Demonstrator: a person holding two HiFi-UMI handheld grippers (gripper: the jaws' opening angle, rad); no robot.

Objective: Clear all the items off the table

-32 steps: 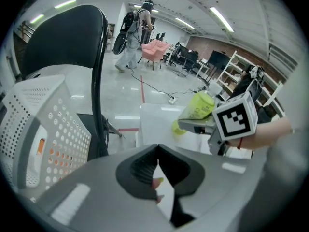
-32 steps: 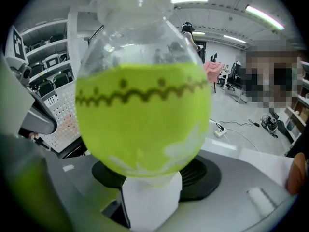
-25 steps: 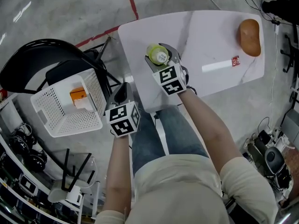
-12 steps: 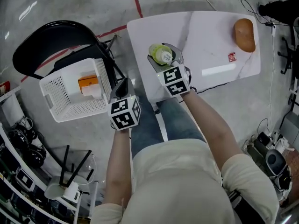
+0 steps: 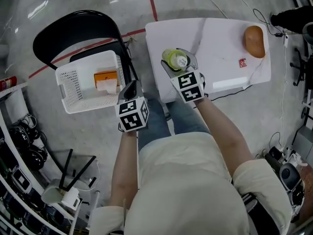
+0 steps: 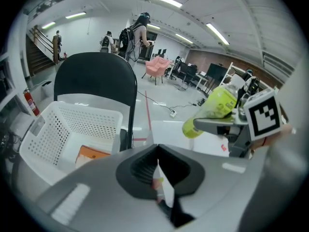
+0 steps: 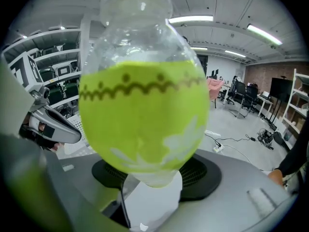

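Yellow-green bottle (image 5: 172, 58) sits between the jaws of the right gripper (image 5: 179, 62), which stand wide and clamp its body. In the right gripper view the bottle fills most of the frame, clear at the top with a bright green label below. It is over the near left part of the white table (image 5: 215, 33), and in the left gripper view it appears tilted and raised off the tabletop, though the gap is hard to judge.

The left gripper (image 5: 130, 89) is beside the table's left edge, over the floor, with its jaws pressed together and nothing between them.

On the far right of the table lies a rounded brown item (image 5: 254, 40), possibly a bread roll. A small red-and-white packet (image 5: 242, 62) lies near it, toward the near edge.

To the left of the table, a white perforated basket (image 5: 73, 89) rests on the seat of a black chair (image 5: 73, 31). Inside the basket, against its right wall, are an orange box (image 5: 105, 76) and a small white item (image 5: 107, 86) touching each other.
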